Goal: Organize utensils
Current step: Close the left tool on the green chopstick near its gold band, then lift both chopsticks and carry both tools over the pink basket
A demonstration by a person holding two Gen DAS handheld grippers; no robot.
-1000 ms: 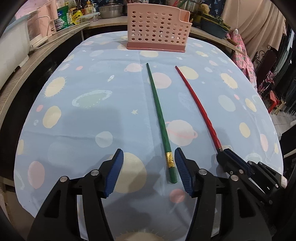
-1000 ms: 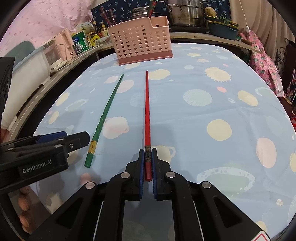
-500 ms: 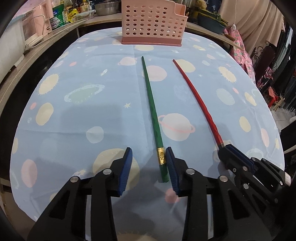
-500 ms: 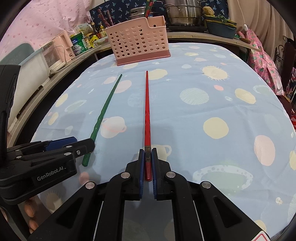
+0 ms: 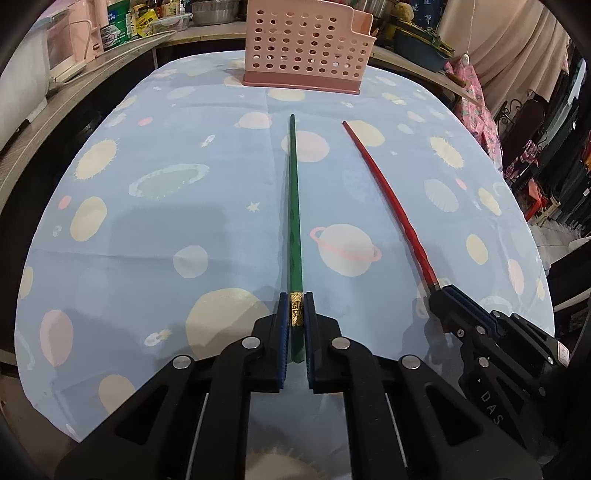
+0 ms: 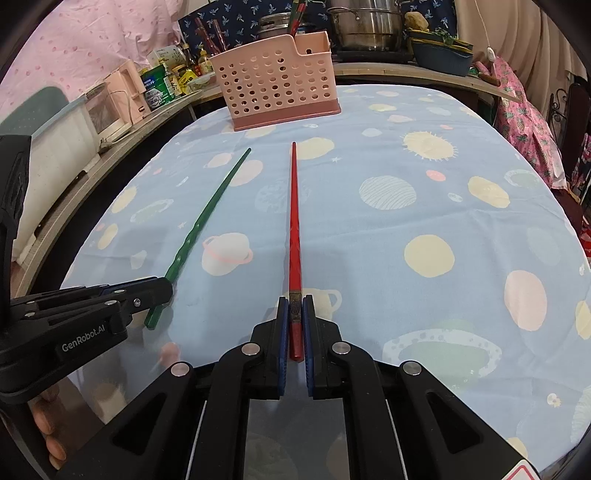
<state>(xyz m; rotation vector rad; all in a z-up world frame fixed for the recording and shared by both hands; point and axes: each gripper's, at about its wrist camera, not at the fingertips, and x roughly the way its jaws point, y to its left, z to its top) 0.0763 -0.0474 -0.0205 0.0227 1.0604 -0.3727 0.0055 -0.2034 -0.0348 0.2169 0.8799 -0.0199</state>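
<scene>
A green chopstick (image 5: 294,206) lies on the planet-print tablecloth, tip pointing at the pink perforated utensil basket (image 5: 306,48). My left gripper (image 5: 296,314) is shut on its gold-banded handle end. A red chopstick (image 6: 294,221) lies to its right, parallel. My right gripper (image 6: 295,317) is shut on its handle end. In the right wrist view the green chopstick (image 6: 207,221) and left gripper (image 6: 155,295) sit at the left, and the basket (image 6: 280,85) stands at the far table end. In the left wrist view the red chopstick (image 5: 391,199) and right gripper (image 5: 443,299) sit at the right.
A counter (image 6: 122,129) along the left and back holds appliances, jars and pots (image 6: 365,22). The table's edge (image 5: 55,417) runs close on the near left. Clothes and pink fabric (image 6: 524,107) hang at the right.
My left gripper moved forward around the green chopstick's handle and closed on it. My right gripper stayed shut on the red chopstick.
</scene>
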